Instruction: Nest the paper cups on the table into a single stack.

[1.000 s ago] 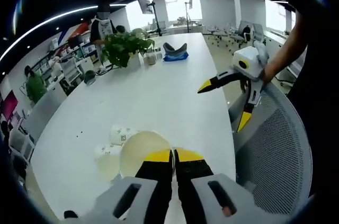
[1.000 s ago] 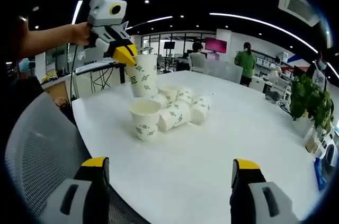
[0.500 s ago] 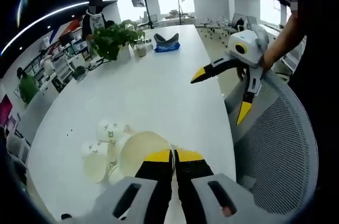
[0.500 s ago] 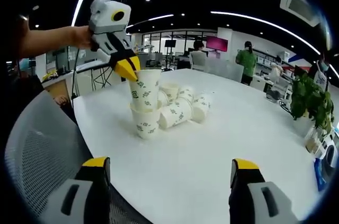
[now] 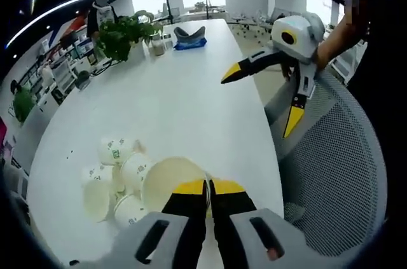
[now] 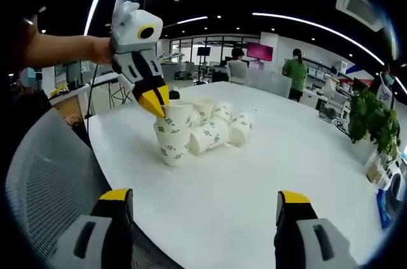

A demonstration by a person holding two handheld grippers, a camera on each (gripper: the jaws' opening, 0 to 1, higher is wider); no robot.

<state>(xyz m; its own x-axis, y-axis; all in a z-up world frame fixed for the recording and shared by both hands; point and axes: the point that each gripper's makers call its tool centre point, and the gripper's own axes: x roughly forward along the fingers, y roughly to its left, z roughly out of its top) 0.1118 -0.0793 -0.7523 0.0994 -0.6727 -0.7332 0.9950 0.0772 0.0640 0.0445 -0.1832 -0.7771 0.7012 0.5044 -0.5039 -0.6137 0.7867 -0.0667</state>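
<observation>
On the white table (image 6: 254, 180) an upright paper cup (image 6: 170, 149) with green print has a second cup (image 6: 177, 116) nested in it. My left gripper (image 6: 156, 102) is shut on that upper cup's rim. In the left gripper view its jaws (image 5: 208, 186) pinch the near rim of the cup's mouth (image 5: 168, 183). Several more cups (image 6: 219, 130) lie on their sides just behind the stack, seen from above as loose cups (image 5: 113, 177). My right gripper (image 6: 203, 198) hangs open over the near table edge, with nothing between its jaws; it also shows as the right gripper (image 5: 261, 100).
A grey mesh chair (image 6: 44, 173) stands at the table's near edge, also seen as the chair back (image 5: 337, 173). A potted plant (image 5: 124, 34) and a blue-and-grey object (image 5: 189, 35) stand at the far end. People stand in the background (image 6: 296, 75).
My left gripper has come down with its cup, which hung above the upright cup and now sits nested inside it. The right gripper has stayed open in place.
</observation>
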